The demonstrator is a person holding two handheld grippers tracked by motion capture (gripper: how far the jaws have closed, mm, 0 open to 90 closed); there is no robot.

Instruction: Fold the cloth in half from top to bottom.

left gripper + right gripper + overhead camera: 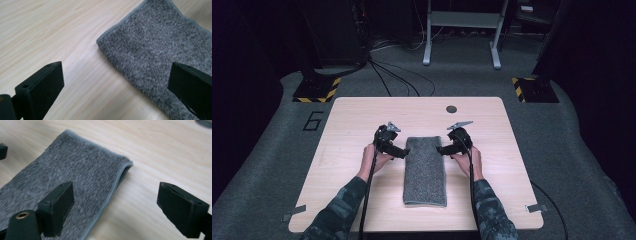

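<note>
A grey folded towel [425, 170] lies lengthwise in the middle of the wooden table [347, 125]. My left gripper [404, 151] points at the towel's far left corner, open, its jaws straddling the towel's left edge [150, 55]. My right gripper [439, 149] faces it from the other side, open, its jaws astride the towel's hemmed right edge [82, 165] near the far right corner. Nothing is held between either pair of jaws. A hand holds each gripper from below.
A small dark round hole [451, 108] sits in the table near its far edge. Cables [402, 80] and a grey metal frame [462, 30] stand on the carpet beyond the table. Two yellow-black striped bases [317, 90] flank the far corners.
</note>
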